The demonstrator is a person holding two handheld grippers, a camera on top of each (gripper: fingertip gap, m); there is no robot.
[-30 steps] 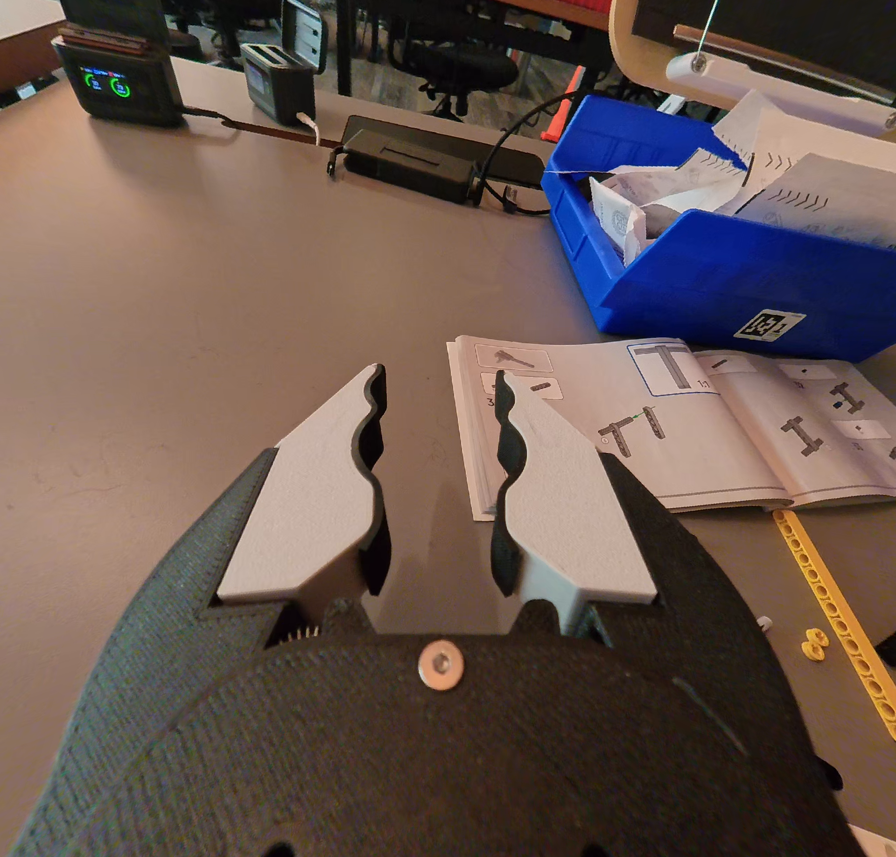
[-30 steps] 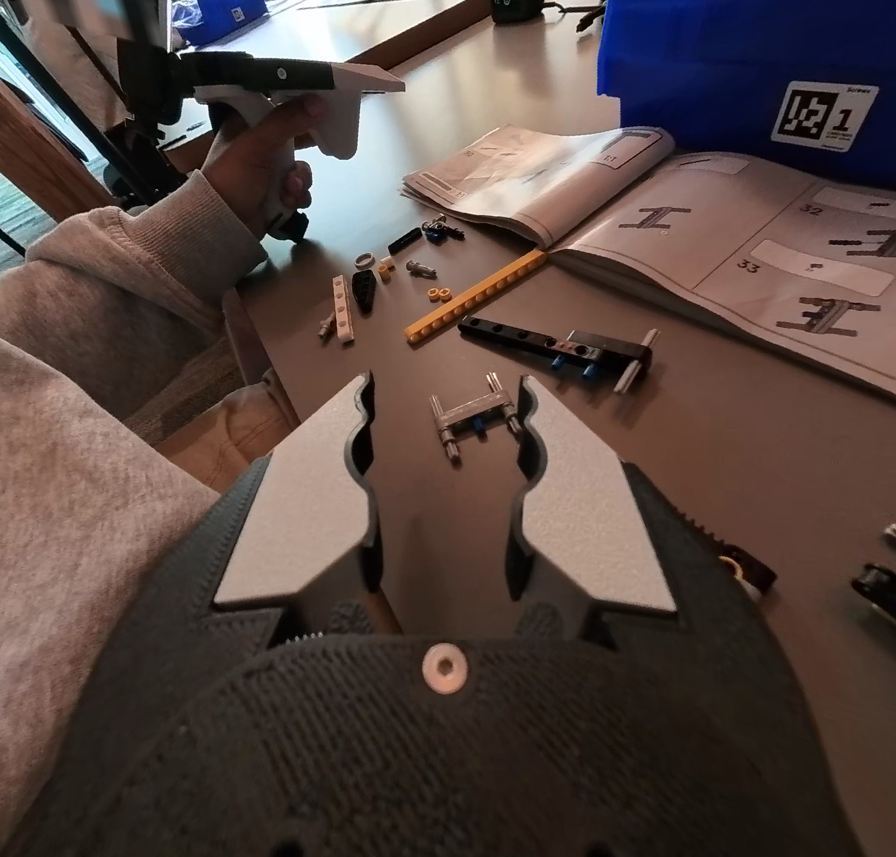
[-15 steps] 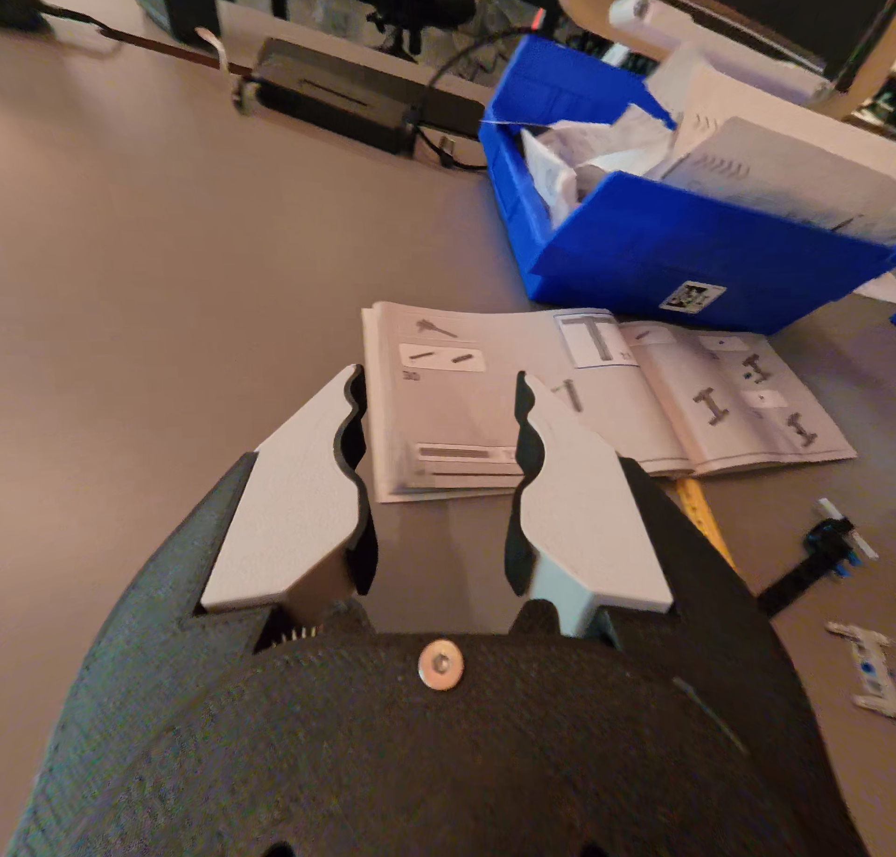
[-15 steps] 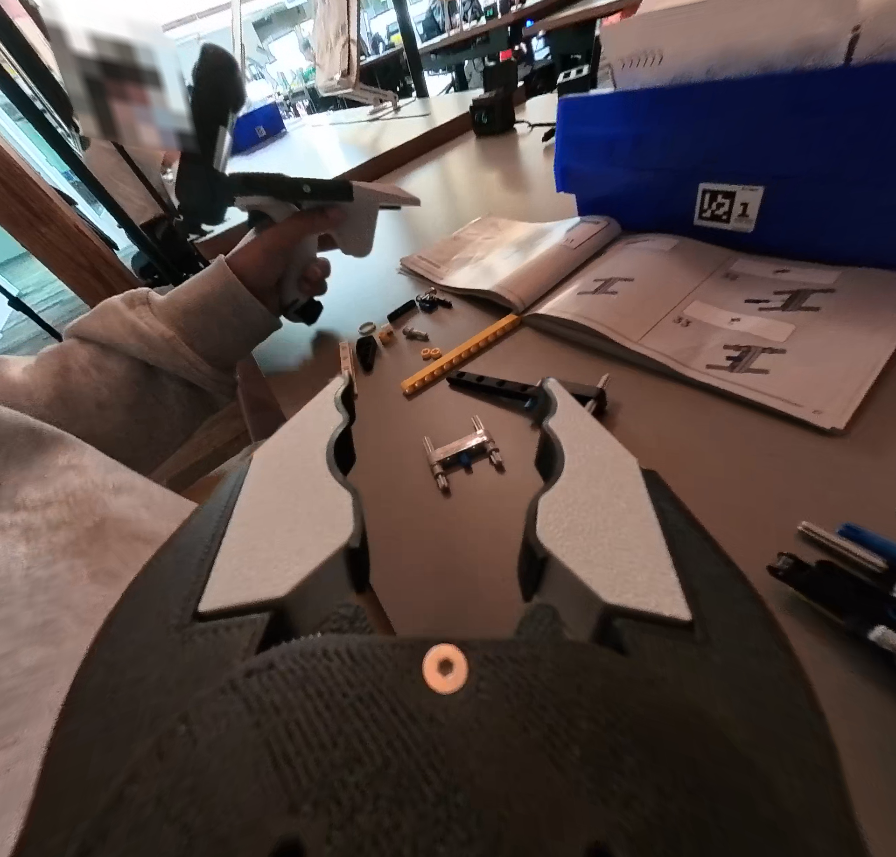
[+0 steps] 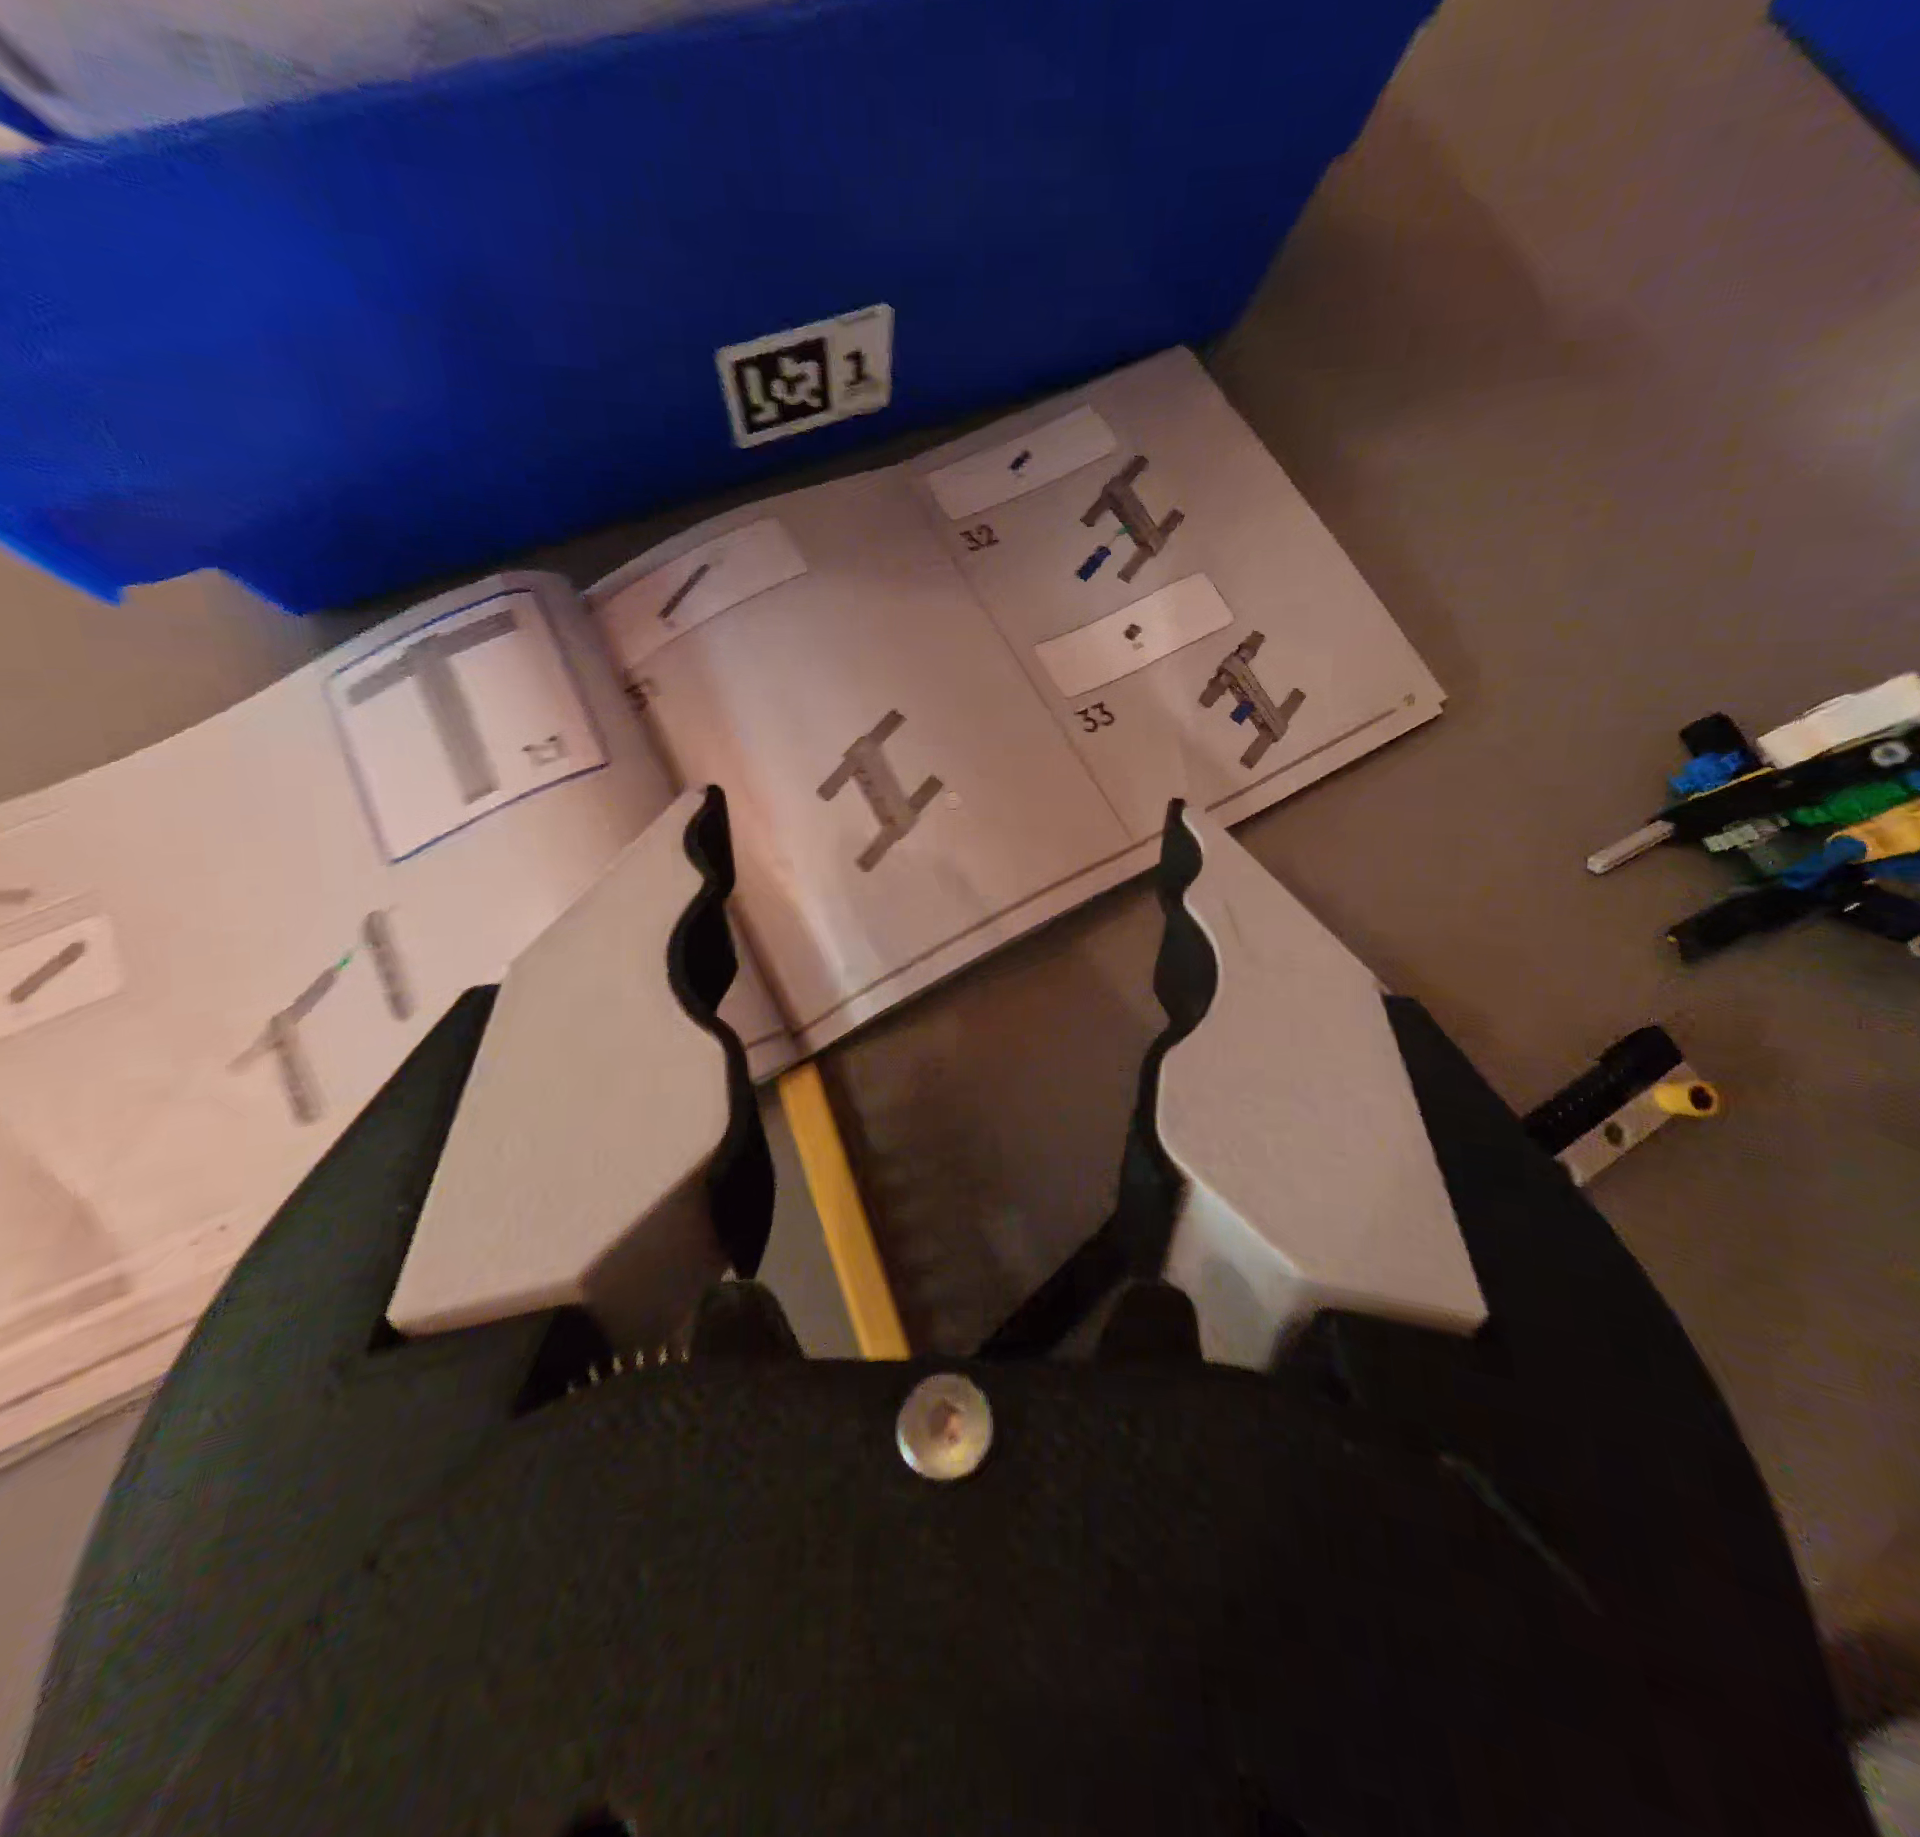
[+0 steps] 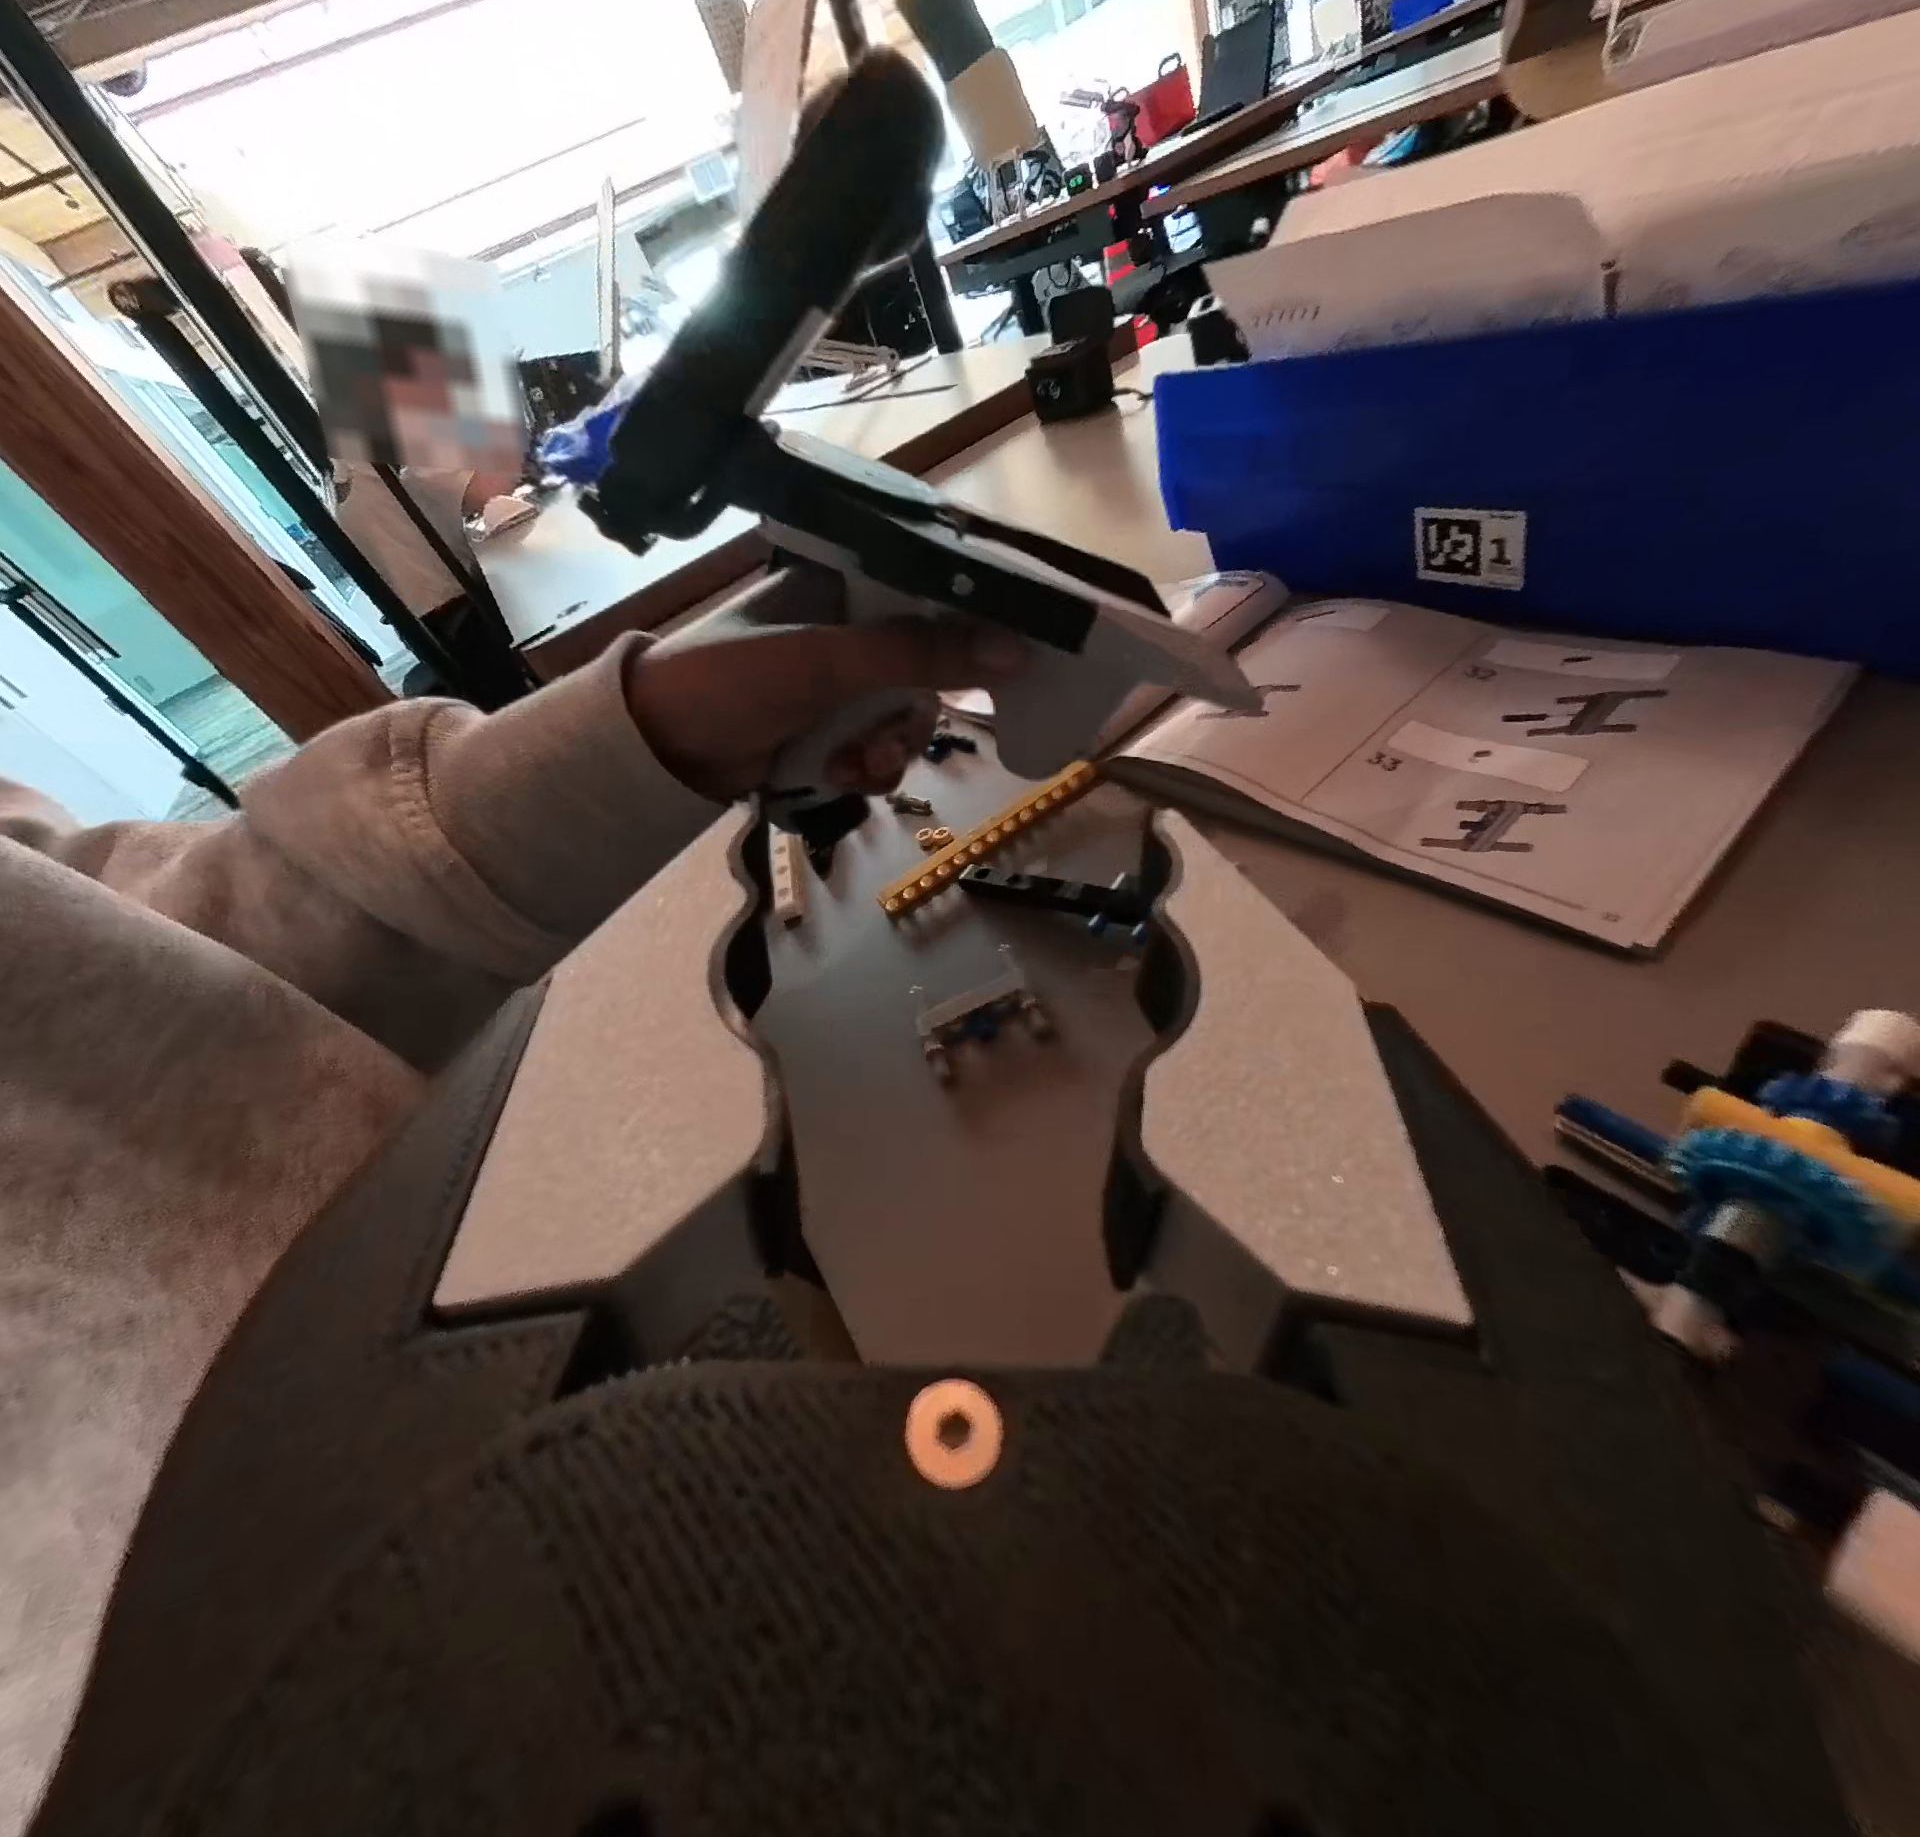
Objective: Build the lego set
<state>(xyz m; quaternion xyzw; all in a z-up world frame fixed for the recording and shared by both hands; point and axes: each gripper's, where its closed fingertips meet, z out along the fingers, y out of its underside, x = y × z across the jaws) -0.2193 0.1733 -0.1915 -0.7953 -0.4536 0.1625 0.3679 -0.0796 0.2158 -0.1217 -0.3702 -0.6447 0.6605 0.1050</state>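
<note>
- The tabletop (image 5: 1558,353) is a plain grey-brown surface that carries everything here.
- A blue bin (image 5: 436,260) stands toward the far edge of the tabletop, with white papers inside and a square black-and-white marker sticker on its near wall.
- The instruction booklet (image 5: 894,665) lies open just in front of the bin, its far edge almost against the bin wall.
- The left gripper (image 5: 940,816) hovers above the booklet's near edge, jaws spread wide and holding nothing; in the right wrist view it (image 6: 1242,691) is tilted nose-down over the page, with the person's hand (image 6: 790,707) around its grip.
- The right gripper (image 6: 951,831) is also wide open and empty, held above the tabletop nearer the person.
- A partly built lego assembly (image 5: 1808,831) (blue, green, yellow and black pieces) rests toward the right edge of the tabletop, well apart from the booklet.
- The long yellow beam (image 6: 987,837) lies with one end at the booklet's near edge.
- A black beam (image 6: 1049,894) with blue pins lies just beside the yellow one.
- The small grey lego frame (image 6: 982,1018) sits on bare tabletop, seen between the right gripper's fingers but untouched.
</note>
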